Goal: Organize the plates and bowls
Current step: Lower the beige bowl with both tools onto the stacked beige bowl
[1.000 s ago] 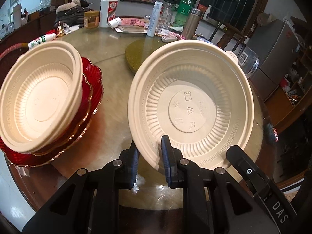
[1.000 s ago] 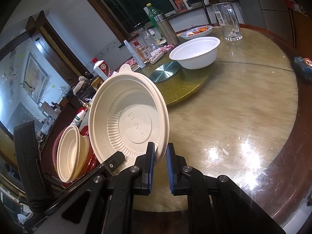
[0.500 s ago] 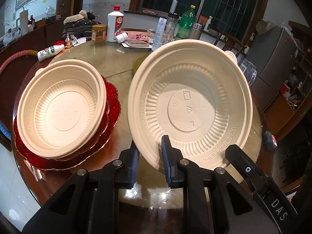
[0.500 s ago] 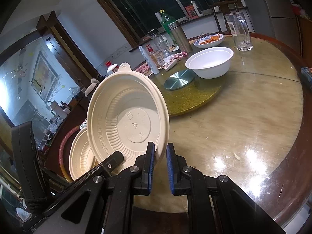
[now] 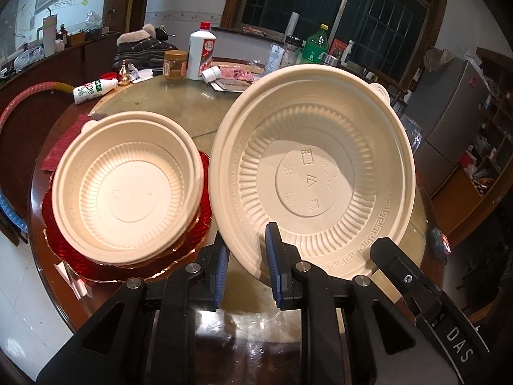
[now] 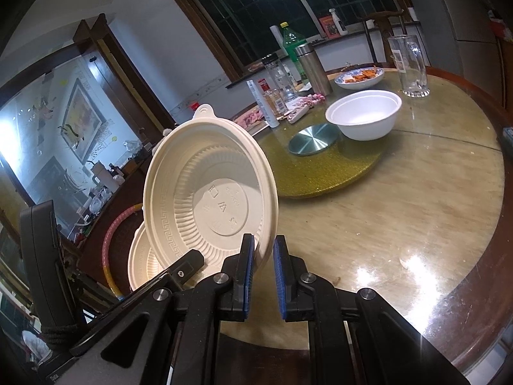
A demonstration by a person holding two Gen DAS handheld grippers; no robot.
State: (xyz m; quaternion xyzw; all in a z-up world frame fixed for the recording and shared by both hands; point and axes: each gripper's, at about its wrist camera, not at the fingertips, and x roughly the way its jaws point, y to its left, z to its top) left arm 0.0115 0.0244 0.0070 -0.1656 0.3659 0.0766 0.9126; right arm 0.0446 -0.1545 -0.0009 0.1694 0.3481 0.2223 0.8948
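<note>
A cream plastic bowl is held tilted on edge above the table; both grippers grip its rim. My left gripper is shut on its lower rim. My right gripper is shut on the same bowl at its right edge. A second cream bowl sits on stacked red plates at the table's left, also showing low in the right wrist view. A white bowl stands on the golden turntable beyond.
Bottles, a jar and food packs crowd the far side of the round table. A glass mug, a steel flask and a dish of food stand far right. A metal disc lies on the turntable.
Both grippers have risen and pulled back with the held bowl. The bowl on the red plates now looks farther and lower; the grip on the bowl is unchanged.
</note>
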